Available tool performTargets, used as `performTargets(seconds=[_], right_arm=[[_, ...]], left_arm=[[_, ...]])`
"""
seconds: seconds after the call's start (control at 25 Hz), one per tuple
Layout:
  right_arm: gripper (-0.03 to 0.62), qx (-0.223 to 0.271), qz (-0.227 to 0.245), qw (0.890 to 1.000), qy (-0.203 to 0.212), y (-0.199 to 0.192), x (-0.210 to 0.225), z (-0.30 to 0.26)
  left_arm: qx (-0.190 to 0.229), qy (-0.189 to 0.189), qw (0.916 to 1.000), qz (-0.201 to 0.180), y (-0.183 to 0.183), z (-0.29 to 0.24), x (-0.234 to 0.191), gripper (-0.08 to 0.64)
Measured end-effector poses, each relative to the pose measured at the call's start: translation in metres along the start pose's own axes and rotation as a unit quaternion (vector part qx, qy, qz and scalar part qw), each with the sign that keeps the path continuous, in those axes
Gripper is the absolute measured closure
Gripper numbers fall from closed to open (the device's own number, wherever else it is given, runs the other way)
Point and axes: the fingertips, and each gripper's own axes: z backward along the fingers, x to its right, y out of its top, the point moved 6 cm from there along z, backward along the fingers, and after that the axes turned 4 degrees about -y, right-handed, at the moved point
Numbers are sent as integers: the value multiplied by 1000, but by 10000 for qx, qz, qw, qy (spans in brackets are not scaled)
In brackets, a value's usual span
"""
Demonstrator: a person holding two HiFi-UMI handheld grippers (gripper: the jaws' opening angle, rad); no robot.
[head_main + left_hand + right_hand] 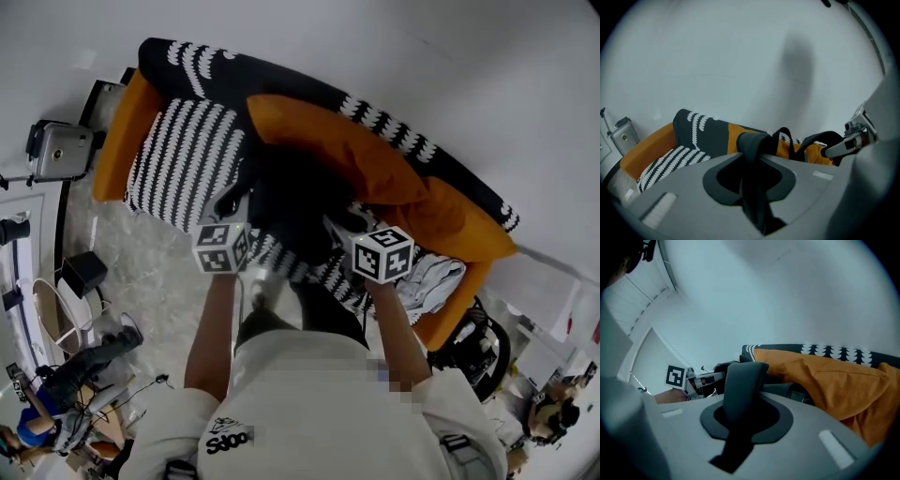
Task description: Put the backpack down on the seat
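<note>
"The left gripper (pixel 753 161) is clamping its narrow jaws on a dark strap (pixel 754 140), isn't it?"

"Yes, and the right gripper (pixel 739 397) is pinching the other strap (pixel 743 378) likewise."

"Where's the backpack (pixel 291 202)?"

"It's hanging low over the sofa (pixel 187 64) seat, before the sofa's orange cushion (pixel 347 150). I can't tell whether it's touching."

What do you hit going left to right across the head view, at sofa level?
silver device → orange sofa arm → striped seat cushion → left gripper → backpack → right gripper → pale cloth
</note>
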Motion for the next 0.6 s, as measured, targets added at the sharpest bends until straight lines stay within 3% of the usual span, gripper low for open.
performTargets(seconds=[0.36,0.6], right_arm=[[517,-275,-236,9993,62,-16,6,-44],[517,-489,-543,9973,104,-31,10,-78]], left_arm=[[-689,189,9973,171,-64,-32,-26,500],[-934,266,9945,395,-97,-55,-37,502]])
